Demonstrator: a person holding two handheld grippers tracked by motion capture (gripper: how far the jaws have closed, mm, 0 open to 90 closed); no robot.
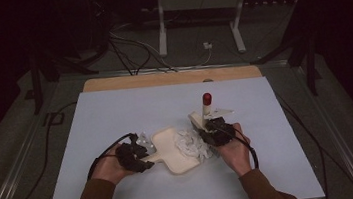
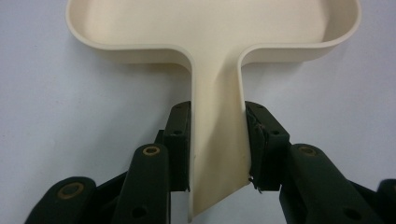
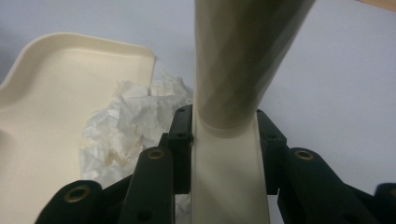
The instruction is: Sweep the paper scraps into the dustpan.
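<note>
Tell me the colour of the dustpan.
Cream dustpan, clearest in the left gripper view.

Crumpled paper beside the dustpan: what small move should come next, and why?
Probably sweep the brush in the right tongs leftward, pushing the paper into the dustpan. The paper lies against the pan's open edge, and the left tongs clamp its handle, bracing it flat on the table.

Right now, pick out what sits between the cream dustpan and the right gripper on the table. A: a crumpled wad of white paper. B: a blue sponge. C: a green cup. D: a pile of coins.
A: in the high view a crumpled wad of white paper lies against the edge of the cream dustpan, beside the right gripper; the right gripper view shows it too.
</note>
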